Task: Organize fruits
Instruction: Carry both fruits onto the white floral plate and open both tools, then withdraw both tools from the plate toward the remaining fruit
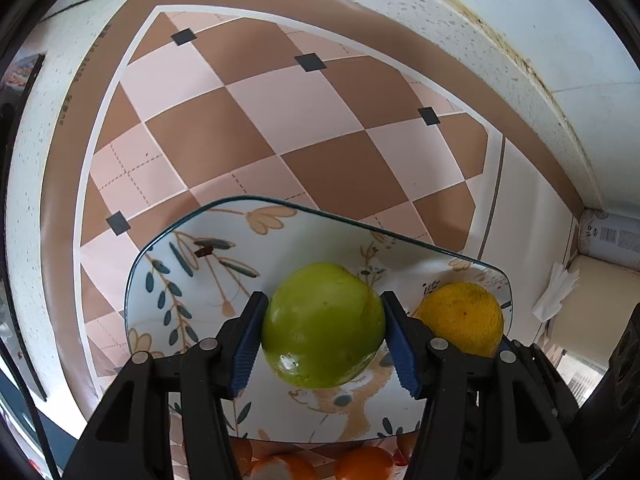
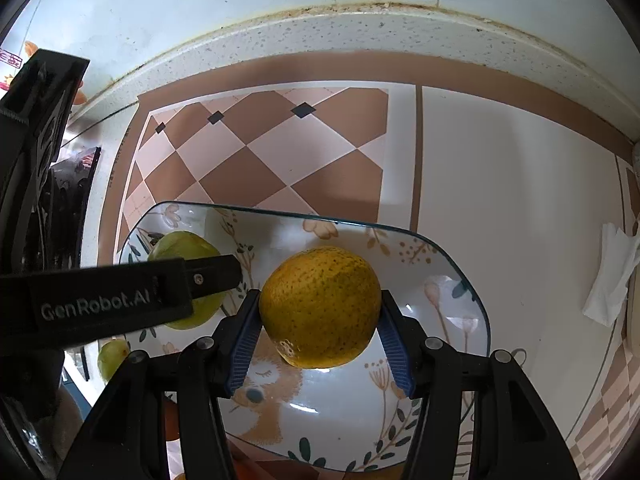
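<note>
My left gripper (image 1: 323, 338) is shut on a green apple (image 1: 323, 325) and holds it over a floral plate (image 1: 192, 280). My right gripper (image 2: 319, 326) is shut on a yellow-green orange (image 2: 320, 307) over the same plate (image 2: 440, 272). The orange also shows in the left wrist view (image 1: 464, 322), right of the apple. In the right wrist view the green apple (image 2: 182, 246) is partly hidden behind the left gripper's black body (image 2: 112, 300). Whether either fruit rests on the plate, I cannot tell.
Orange fruits (image 1: 360, 462) lie below the plate's near edge. Another green fruit (image 2: 113, 354) sits left of the plate. A checkered mat (image 1: 248, 120) covers the counter. A white tissue (image 2: 612, 272) lies right. A can (image 1: 612, 236) stands by the wall.
</note>
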Available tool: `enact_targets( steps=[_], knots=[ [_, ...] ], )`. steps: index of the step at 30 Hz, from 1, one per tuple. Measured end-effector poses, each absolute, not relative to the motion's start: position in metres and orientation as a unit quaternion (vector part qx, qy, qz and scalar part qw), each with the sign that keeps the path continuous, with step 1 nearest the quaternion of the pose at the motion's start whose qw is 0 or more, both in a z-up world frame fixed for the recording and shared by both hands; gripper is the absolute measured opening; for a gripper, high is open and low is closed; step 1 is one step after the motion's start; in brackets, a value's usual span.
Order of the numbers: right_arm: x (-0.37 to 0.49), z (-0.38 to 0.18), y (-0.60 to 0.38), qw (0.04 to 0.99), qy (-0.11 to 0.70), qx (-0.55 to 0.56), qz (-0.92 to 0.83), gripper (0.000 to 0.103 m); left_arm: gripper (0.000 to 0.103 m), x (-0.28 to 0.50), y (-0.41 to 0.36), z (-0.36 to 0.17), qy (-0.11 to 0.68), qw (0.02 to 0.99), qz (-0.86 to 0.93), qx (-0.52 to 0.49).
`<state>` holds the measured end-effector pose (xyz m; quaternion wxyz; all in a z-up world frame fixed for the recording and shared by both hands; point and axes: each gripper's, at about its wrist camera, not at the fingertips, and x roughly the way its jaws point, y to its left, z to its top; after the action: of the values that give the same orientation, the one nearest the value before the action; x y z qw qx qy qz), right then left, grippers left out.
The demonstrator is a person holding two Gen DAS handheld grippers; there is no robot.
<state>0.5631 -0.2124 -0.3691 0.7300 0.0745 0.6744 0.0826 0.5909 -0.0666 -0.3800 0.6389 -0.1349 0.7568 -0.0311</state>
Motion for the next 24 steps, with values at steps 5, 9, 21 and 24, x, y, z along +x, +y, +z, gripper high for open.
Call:
enact_targets(
  steps=[5,9,21,24],
  knots=[
    [0.564,-0.366,-0.211,0.728,0.676,0.080,0.076,0.073,0.070,0.597,-0.074,-0.376,0.752,0.643,-0.042,-0.139],
    [0.560,-0.356,-0.214,0.729,0.676,0.084,0.066,0.083,0.083,0.599,-0.077,-0.365,0.744,0.656,-0.041,-0.121],
    [0.503,-0.304,-0.242,0.756,0.652,0.059,-0.007,0.093,0.083,0.550,-0.067,-0.299,0.668,0.744,-0.005,0.007],
    [0.484,-0.292,-0.244,0.757,0.649,0.068,-0.013,0.093,0.083,0.530,-0.058,-0.284,0.650,0.760,-0.002,0.018]
  ],
)
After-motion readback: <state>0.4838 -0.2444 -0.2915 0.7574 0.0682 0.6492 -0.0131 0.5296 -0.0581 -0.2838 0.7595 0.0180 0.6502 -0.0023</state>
